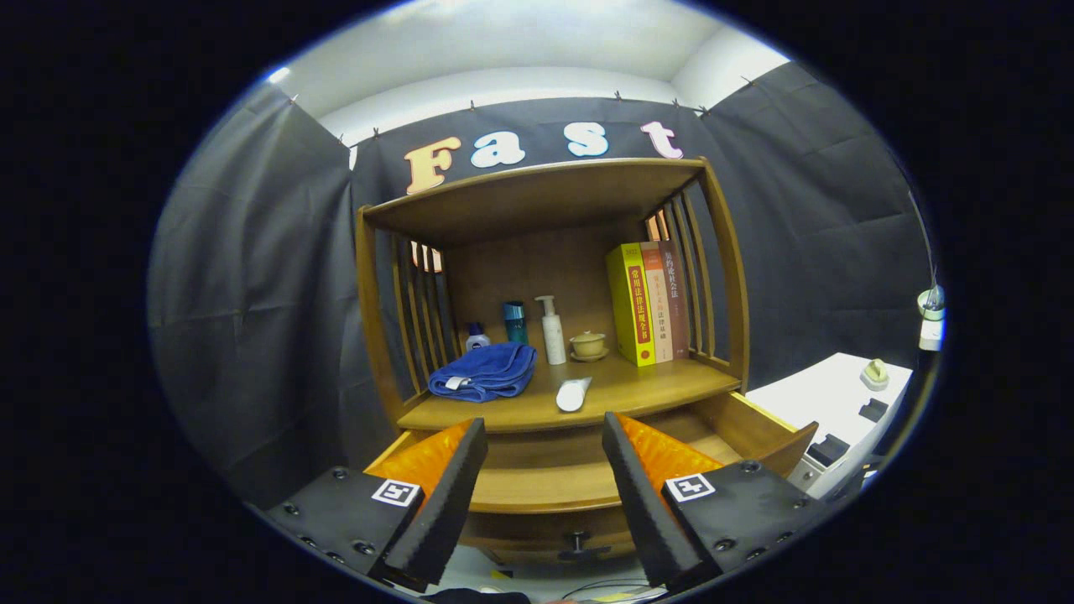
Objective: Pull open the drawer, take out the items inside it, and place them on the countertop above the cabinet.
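Note:
A wooden cabinet stands ahead with its drawer (755,428) pulled open below the countertop (629,387). What shows of the drawer's inside between and beyond the fingers is bare wood. The drawer's dark knob (579,545) sits low between the fingers. On the countertop lie a folded blue towel (487,371) and a white tube (573,393). My gripper (544,449) hangs open above the drawer's front, with nothing between its fingers.
At the back of the countertop stand a small white bottle (477,338), a blue bottle (514,322), a white pump bottle (551,329), a small lidded cup (587,344) and upright books (648,302). A white table (826,394) with small things stands to the right.

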